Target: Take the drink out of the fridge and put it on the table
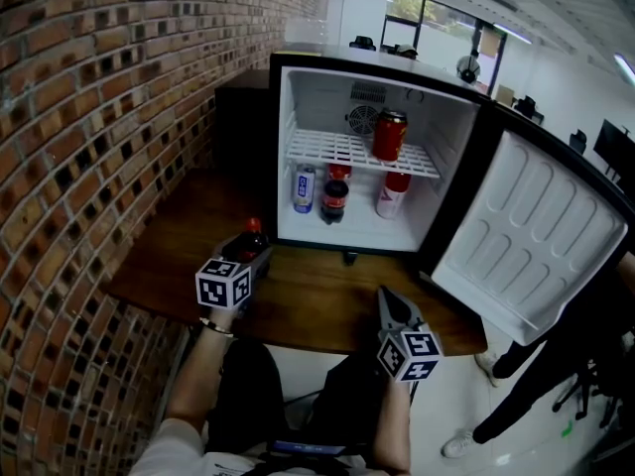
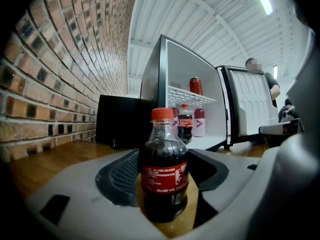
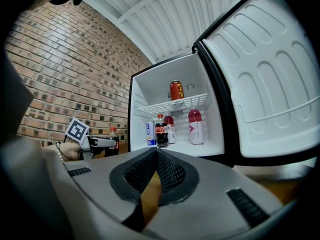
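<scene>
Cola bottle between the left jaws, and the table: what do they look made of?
Cola bottle: probably clear glossy plastic; the dark drink shows through, and the cap is red. Table: wood or wood-look veneer, brown with grain streaks, faint sheen.

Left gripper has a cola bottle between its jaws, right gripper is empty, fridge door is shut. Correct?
Not quite: the fridge door stands wide open, as the head view shows. The left gripper does have the cola bottle between its jaws, and the right gripper is empty.
</scene>
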Demonstrator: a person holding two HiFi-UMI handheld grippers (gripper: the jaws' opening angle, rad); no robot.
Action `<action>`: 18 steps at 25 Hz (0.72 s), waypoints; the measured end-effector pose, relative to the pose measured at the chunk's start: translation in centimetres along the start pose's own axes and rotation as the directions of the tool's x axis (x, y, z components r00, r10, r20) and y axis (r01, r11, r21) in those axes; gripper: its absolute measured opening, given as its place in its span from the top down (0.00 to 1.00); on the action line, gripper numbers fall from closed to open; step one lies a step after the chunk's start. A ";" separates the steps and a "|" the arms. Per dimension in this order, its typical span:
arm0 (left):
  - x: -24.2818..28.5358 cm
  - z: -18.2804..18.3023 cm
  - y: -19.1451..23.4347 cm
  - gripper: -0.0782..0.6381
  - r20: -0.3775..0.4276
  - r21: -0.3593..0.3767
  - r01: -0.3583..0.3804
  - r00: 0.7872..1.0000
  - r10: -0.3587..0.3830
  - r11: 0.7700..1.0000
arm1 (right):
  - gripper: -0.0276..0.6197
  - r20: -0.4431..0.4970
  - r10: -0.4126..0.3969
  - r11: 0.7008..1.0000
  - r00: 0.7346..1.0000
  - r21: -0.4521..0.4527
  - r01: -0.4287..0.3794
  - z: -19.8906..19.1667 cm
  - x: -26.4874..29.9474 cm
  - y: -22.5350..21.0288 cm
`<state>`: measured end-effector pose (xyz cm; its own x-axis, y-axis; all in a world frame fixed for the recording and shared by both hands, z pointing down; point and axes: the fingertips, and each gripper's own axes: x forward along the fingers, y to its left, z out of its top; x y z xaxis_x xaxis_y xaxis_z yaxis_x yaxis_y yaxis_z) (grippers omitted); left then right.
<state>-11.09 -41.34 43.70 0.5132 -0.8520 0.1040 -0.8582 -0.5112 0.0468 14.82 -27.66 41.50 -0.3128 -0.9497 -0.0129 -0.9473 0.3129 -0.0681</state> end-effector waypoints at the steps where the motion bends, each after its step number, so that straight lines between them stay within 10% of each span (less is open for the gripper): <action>1: 0.0 0.0 0.1 0.48 0.002 0.002 -0.003 1.000 0.003 1.000 | 0.93 -0.001 0.000 1.000 1.000 0.001 0.000 -0.1 0.0 0.0; 18: -0.5 -0.4 0.0 0.47 0.030 0.040 -0.031 0.999 0.030 0.999 | 0.93 -0.008 -0.002 1.000 1.000 0.011 0.002 -0.5 0.0 0.0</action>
<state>-11.39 -40.87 44.04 0.4876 -0.8698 0.0753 -0.8724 -0.4888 0.0037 14.82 -27.69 42.02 -0.3114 -0.9503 -0.0044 -0.9472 0.3108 -0.0794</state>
